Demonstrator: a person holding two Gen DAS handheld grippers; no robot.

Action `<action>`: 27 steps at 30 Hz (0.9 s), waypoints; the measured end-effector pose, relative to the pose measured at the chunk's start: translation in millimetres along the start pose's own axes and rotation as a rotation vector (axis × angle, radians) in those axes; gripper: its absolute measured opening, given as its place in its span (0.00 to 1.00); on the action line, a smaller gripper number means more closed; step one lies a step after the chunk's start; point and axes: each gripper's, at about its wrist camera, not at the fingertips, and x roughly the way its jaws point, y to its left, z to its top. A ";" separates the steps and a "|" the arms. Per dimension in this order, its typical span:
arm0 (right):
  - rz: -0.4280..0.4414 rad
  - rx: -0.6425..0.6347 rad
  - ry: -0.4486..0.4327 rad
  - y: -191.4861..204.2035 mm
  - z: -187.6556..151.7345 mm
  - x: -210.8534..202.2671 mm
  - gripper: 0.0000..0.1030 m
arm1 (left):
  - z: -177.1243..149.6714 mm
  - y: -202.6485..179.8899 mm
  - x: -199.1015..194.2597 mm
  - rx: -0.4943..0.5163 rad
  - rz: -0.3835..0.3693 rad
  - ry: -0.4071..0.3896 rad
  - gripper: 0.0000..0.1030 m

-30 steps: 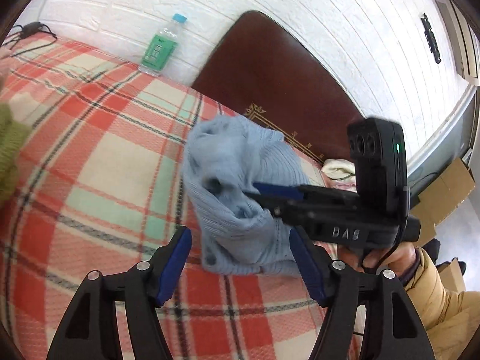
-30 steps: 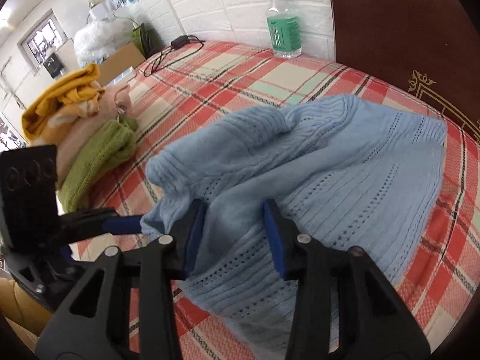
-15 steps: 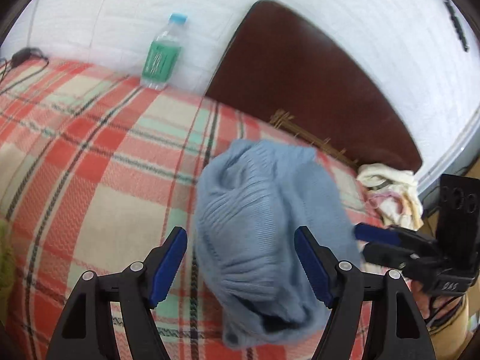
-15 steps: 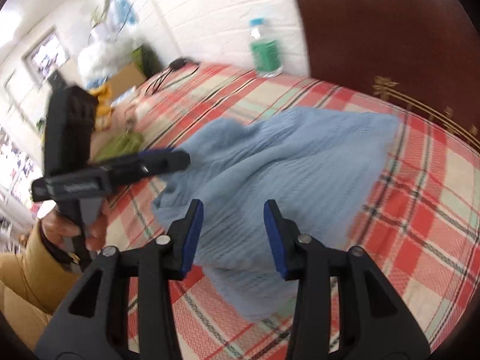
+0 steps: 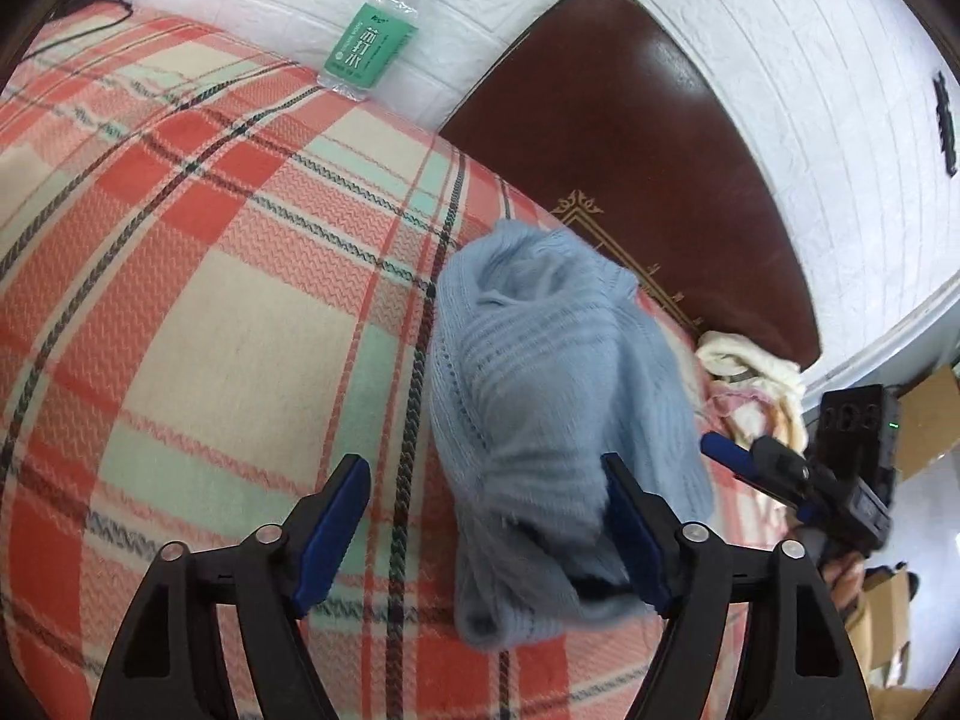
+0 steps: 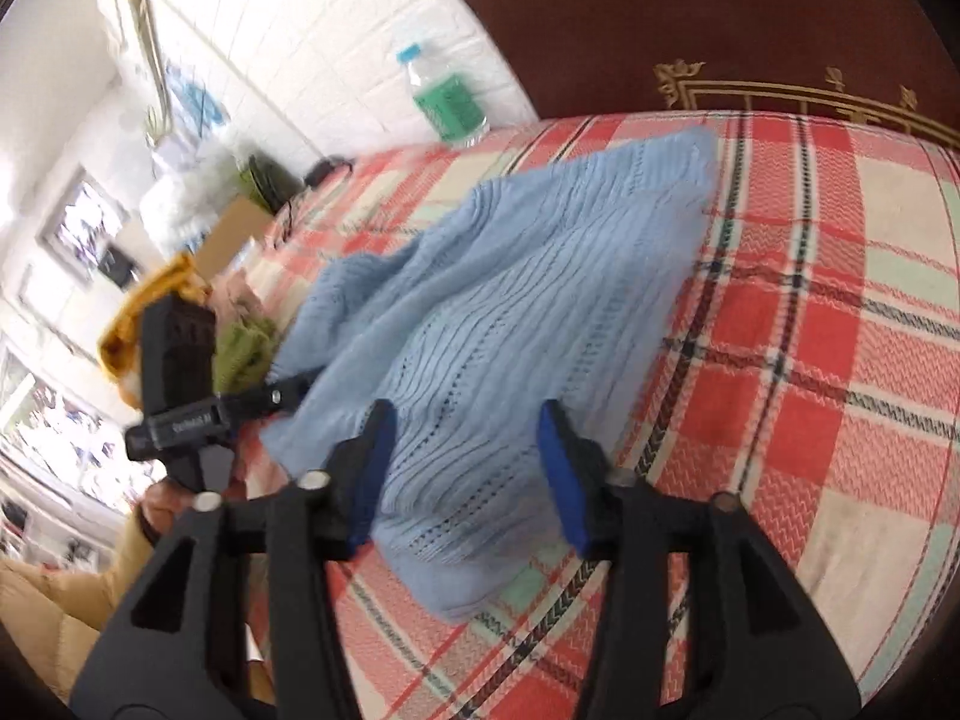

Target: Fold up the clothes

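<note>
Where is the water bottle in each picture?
Left wrist: bottle at top, left of middle, leaning on the white wall.
Right wrist: bottle at top, just left of middle, blurry.
Shared landmark: the brown headboard right of it in both.

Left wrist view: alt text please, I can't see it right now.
A bunched light blue sweater lies on a plaid blanket, between the open fingers of the left hand-held gripper. The right hand-held gripper is at its right.
</note>
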 end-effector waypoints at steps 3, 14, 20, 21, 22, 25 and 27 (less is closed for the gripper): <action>0.035 0.082 -0.001 -17.6 4.2 8.5 0.73 | -12.3 2.3 -7.2 -0.019 -0.066 0.036 0.83; 0.159 0.311 -0.001 -63.9 24.1 44.4 0.74 | -28.3 -10.6 20.3 -0.034 -0.152 0.138 0.88; 0.176 0.320 0.009 -58.8 38.5 61.3 0.78 | -26.8 -8.5 12.8 -0.052 -0.263 0.121 0.89; 0.179 0.313 0.010 -58.6 38.0 61.3 0.78 | -28.3 -7.0 9.9 -0.051 -0.261 0.114 0.90; 0.183 0.307 0.011 -58.5 37.2 61.3 0.78 | -29.8 -5.7 7.1 -0.051 -0.258 0.108 0.96; 0.182 0.286 0.010 -57.1 34.7 61.4 0.78 | -33.9 -8.6 12.3 -0.033 -0.239 0.136 0.97; 0.170 0.264 0.014 -54.1 33.5 63.0 0.79 | -31.4 -14.4 16.2 -0.021 -0.230 0.143 0.97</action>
